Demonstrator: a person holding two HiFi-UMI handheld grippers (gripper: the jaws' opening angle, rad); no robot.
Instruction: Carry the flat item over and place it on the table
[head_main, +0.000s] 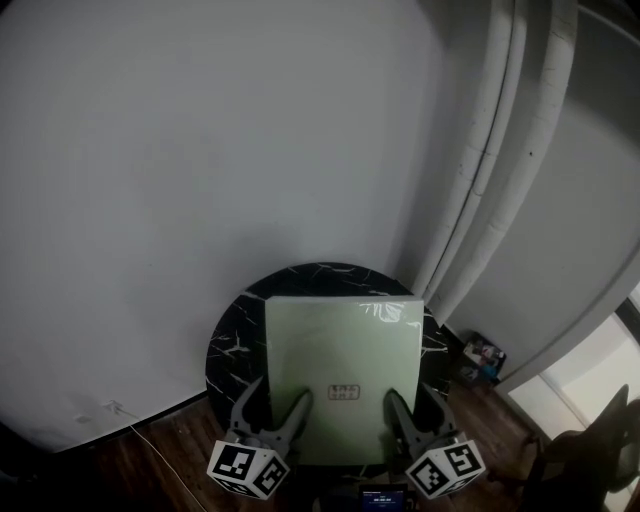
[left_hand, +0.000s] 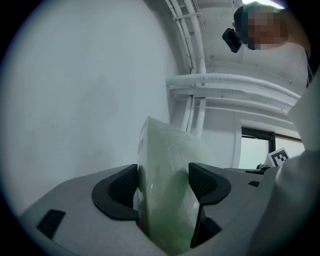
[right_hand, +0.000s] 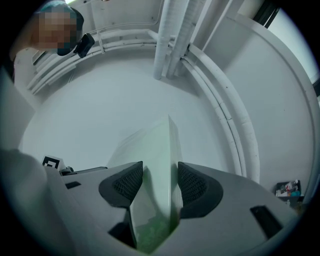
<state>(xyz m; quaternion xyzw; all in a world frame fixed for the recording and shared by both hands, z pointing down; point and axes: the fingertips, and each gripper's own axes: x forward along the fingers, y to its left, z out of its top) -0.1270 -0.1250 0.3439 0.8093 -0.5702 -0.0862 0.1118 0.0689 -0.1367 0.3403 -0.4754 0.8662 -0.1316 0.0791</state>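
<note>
Head view, looking steeply down. The flat item (head_main: 340, 350), a pale green panel, shows face-up in front of a round black marbled table (head_main: 225, 335). It hides the middle of the top, leaving dark rim exposed at 9, 12 and 3 o'clock. Whether its underside touches the top or hangs above it, I cannot tell from here.

- Left gripper (left_hand: 162, 187): jaws closed onto the panel's edge, a dark ribbed pad against each face. It holds the near edge at about 7 o'clock of the panel.
- Right gripper (right_hand: 160, 185): the same, both pads pressed against the green slab. It holds at about 5 o'clock.
- The key relation: the panel runs away from both sets of jaws toward 12 o'clock, held only along its 6 o'clock edge. It looks close to square, slightly longer on the 6-to-12 line. Neither gripper is nearer the table; both sit level at its near rim.
- A small printed label (head_main: 343, 392) lies between the two grips.

Judgement: the carry looks nearly done. What is left is to lower the panel flat and let go with both sides together. The far edge is unsupported and may touch first.

Surroundings: a plain wall (head_main: 200, 150) at 12 o'clock and white pipes (head_main: 500, 150) at 2 o'clock.
</note>
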